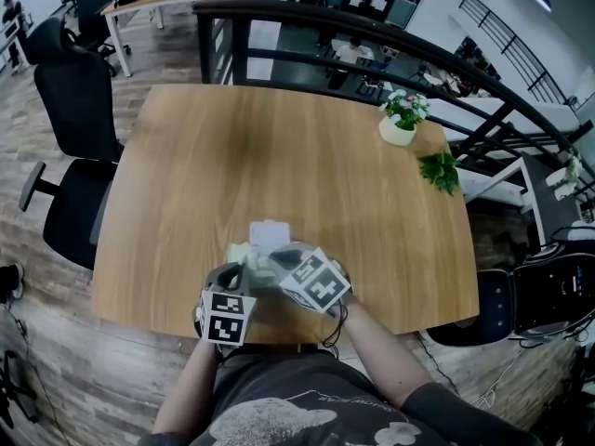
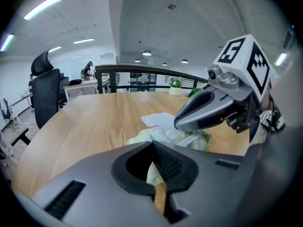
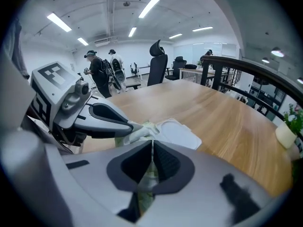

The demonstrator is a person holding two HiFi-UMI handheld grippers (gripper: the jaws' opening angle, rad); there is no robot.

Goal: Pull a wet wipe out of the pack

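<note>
Near table [image 1: 279, 147] front edge: wet wipe pack [image 1: 256, 254], lid flap [image 3: 177, 132] open on its far side; left gripper [image 2: 155, 176] jaws clamped on the pack's near end, anchoring it; right gripper [image 3: 152, 161] jaws together on a pale fold [image 3: 147, 182] at the opening, probably the wipe; pull likely runs up, away from the left.

A light wooden table [image 1: 279, 156] with rounded corners fills the frame's middle. A pale green soft wipe pack [image 1: 263, 252], white lid flap open, lies lower centre. A small white flower pot [image 1: 398, 132] and a green leafy sprig [image 1: 441, 170] sit upper right.
</note>
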